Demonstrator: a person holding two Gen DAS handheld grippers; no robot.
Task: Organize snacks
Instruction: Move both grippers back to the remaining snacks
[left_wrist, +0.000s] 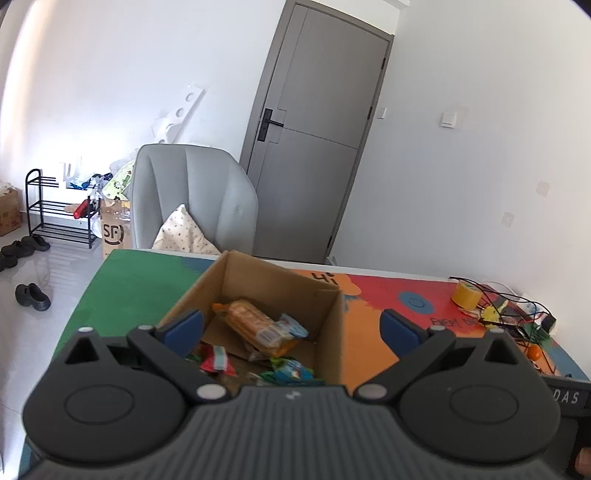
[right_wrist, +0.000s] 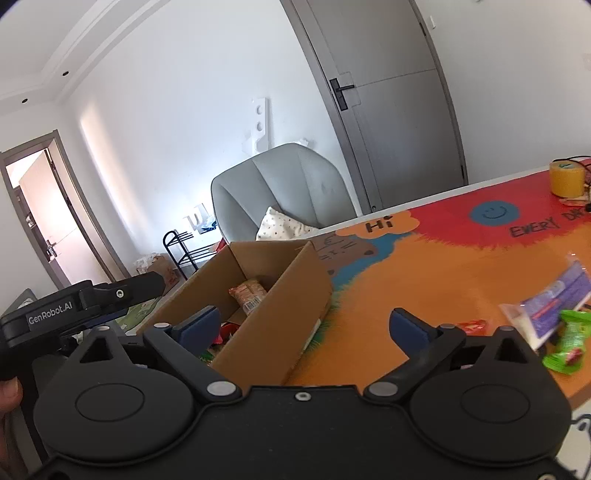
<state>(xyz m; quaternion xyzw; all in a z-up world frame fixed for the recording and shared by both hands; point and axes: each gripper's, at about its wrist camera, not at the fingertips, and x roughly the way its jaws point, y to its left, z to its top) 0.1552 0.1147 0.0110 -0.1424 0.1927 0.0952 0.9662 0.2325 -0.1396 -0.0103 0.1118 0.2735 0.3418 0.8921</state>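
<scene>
**Both grippers spread wide over the snack box, nothing in either**

While the left gripper (left_wrist: 291, 326) hangs over the open cardboard box (left_wrist: 332, 332), its blue-padded fingers (left_wrist: 184, 325) stand wide apart with nothing between them, and its own body hides the near end of the box. Inside the box, a blue-green wrapper (left_wrist: 293, 371) and a red-and-white packet (left_wrist: 216, 362) lie nearest, both partly cut off by the gripper body; just beyond them an orange cracker pack (left_wrist: 255, 325) lies slantwise on the box floor with a blue sachet (left_wrist: 293, 326) against its right side. Print on these wrappers is too blurred to read.

The right gripper (right_wrist: 304, 325) is likewise spread wide and empty, held above the orange part of the tabletop (right_wrist: 424, 288) just right of the box. From this side the box's near wall screens most of the contents; only the end of the cracker pack shows. Toward the tabletop's right edge lie loose snacks: a small red packet (right_wrist: 472, 325) half hidden behind the right finger, a green wrapper (right_wrist: 569, 345), and a clear bag with purple print (right_wrist: 554, 306), blurred and running out of the frame.

Farther back, a yellow tape roll (left_wrist: 466, 293) stands near the far right corner beside a tangle of black wires (left_wrist: 517, 314). Beyond the tabletop's far edge sits a grey armchair (left_wrist: 192, 192) with a patterned cushion (left_wrist: 183, 230), then a grey door (left_wrist: 314, 129).
</scene>
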